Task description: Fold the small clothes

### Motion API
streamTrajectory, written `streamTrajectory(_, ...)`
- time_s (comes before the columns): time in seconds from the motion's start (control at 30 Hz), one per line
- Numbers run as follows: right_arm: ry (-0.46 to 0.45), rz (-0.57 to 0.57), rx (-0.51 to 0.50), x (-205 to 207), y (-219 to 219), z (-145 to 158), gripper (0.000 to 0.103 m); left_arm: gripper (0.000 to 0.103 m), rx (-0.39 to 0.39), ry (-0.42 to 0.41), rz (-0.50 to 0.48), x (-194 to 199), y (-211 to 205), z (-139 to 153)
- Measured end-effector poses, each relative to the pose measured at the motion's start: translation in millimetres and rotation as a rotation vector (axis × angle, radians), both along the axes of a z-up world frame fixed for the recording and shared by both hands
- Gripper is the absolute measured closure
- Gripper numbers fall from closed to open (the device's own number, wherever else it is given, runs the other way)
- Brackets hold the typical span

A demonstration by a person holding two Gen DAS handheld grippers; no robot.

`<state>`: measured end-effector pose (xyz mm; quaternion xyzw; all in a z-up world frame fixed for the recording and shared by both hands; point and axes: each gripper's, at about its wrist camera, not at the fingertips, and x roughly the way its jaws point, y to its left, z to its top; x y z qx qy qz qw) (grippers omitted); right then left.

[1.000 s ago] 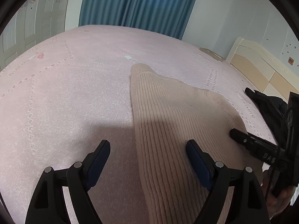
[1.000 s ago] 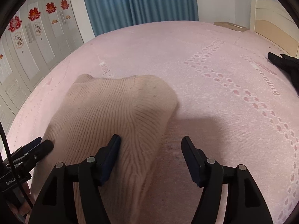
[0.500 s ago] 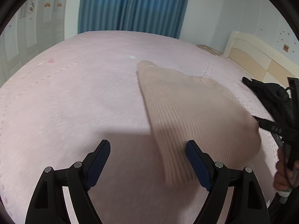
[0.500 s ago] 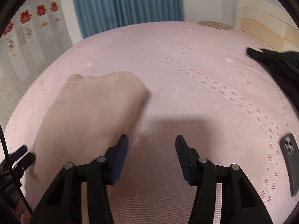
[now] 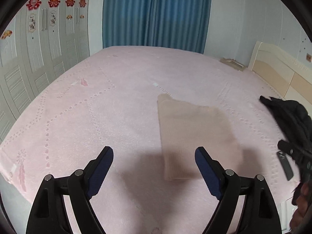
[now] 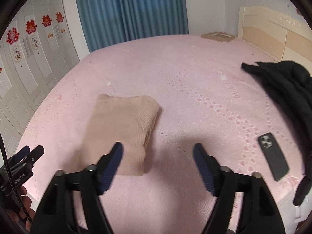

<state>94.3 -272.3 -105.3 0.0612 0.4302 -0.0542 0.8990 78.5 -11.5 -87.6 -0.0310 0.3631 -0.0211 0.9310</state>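
A beige ribbed knit sweater (image 5: pixel 195 132) (image 6: pixel 120 128) lies folded in a rectangle on the pink bedspread (image 5: pixel 97 107) (image 6: pixel 195 68). My left gripper (image 5: pixel 154 156) hangs above the bed just near of the sweater's left edge; its jaws are opening and nothing is between them. In the right wrist view my right gripper (image 6: pixel 158 149) hovers beside the sweater's near right corner, jaws opening, with only bedspread between the pads. Neither gripper touches the cloth. Each view catches the other gripper at its edge, blurred.
A black garment (image 5: pixel 288 117) (image 6: pixel 282 85) is heaped at the bed's right side, with a dark phone (image 6: pixel 273 156) (image 5: pixel 284 163) lying near it. The cream headboard (image 6: pixel 273 29) stands at the right, blue curtains (image 5: pixel 156 15) at the back, white wardrobe doors (image 5: pixel 39 58) on the left.
Both grippers have risen and drawn back from the sweater, which now looks smaller and farther off. The right jaws narrowed half a second ago and have since widened. The phone has come into view.
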Motion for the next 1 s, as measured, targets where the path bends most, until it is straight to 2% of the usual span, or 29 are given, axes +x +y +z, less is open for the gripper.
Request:
streamTrajectory(0.07, -0.020, 0.024, 0.025, -16.3, 4.4, 16.4, 0.003, 0.012, 0.008, -0.014, -0.005, -14.6, -4.4, 14.8)
streamTrajectory(0.1, -0.036, 0.033, 0.029, -25.4, 6.9, 25.1, 0.002, 0.012, 0.012, -0.021, -0.007, -21.5, -6.9, 21.5)
streamTrajectory(0.23, -0.067, 0.026, -0.025, -49.5, 11.5, 47.1, 0.000, 0.011, 0.038, -0.025, -0.007, -39.2, -12.9, 41.3)
streamTrajectory(0.4, -0.084, 0.019, -0.021, -72.3, 11.5, 61.8, 0.000, 0.011, 0.049, -0.045, 0.006, -56.6, -6.4, 56.5)
streamTrajectory(0.6, -0.092, 0.013, -0.024, -85.0, 11.0, 71.8, 0.000, 0.010, 0.057, -0.059, 0.011, -73.2, -7.7, 66.0)
streamTrajectory(1.0, -0.092, 0.011, -0.040, -86.7, 13.4, 73.2, 0.000, 0.010, 0.048, -0.056, 0.019, -75.5, -6.2, 64.4)
